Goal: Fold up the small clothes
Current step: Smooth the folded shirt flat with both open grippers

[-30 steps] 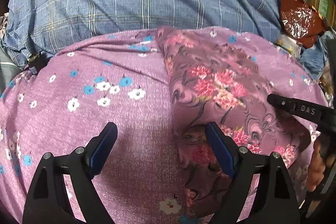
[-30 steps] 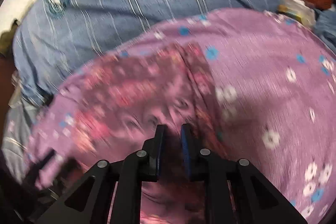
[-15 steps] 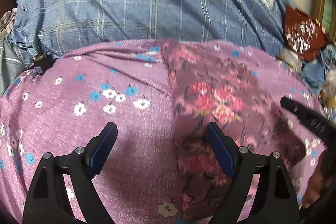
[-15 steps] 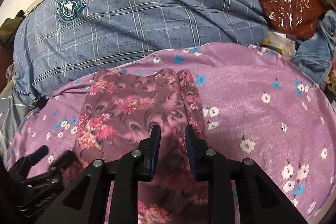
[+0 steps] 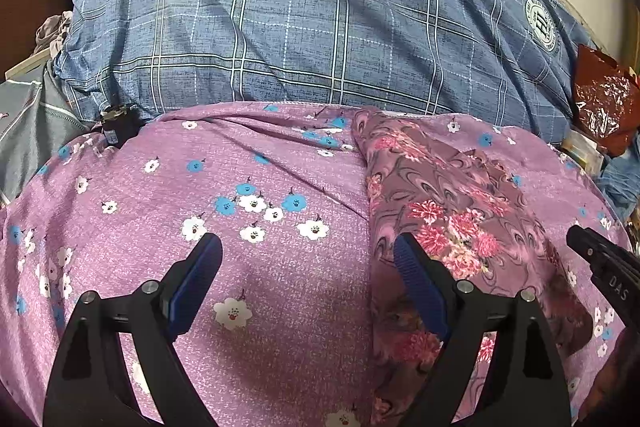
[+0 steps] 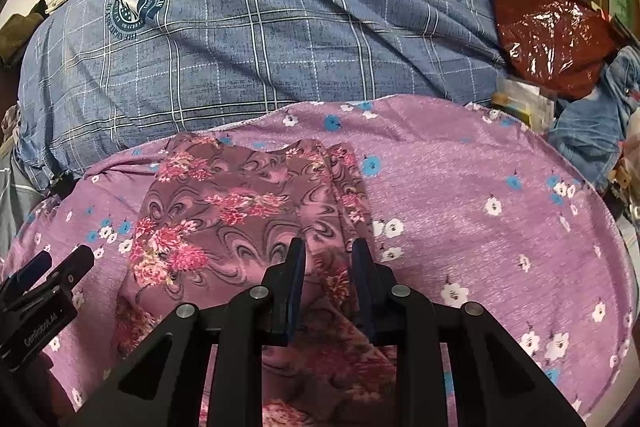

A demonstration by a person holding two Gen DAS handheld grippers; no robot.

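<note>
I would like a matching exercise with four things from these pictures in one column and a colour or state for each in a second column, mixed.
1. left gripper
2. floral garment
3. plastic bag
4. plaid cover

a. dark red, shiny
b. blue with white lines
c. jaws wide open
d. mauve, lying on the purple sheet

Pairs: 1-c, 2-d, 3-a, 4-b

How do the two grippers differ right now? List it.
The left gripper stands wide open over the purple flowered sheet; the right gripper has a narrow gap. The left holds nothing; the right, just opened, hangs over the dark floral garment. Both have black frames and blue pads.
</note>
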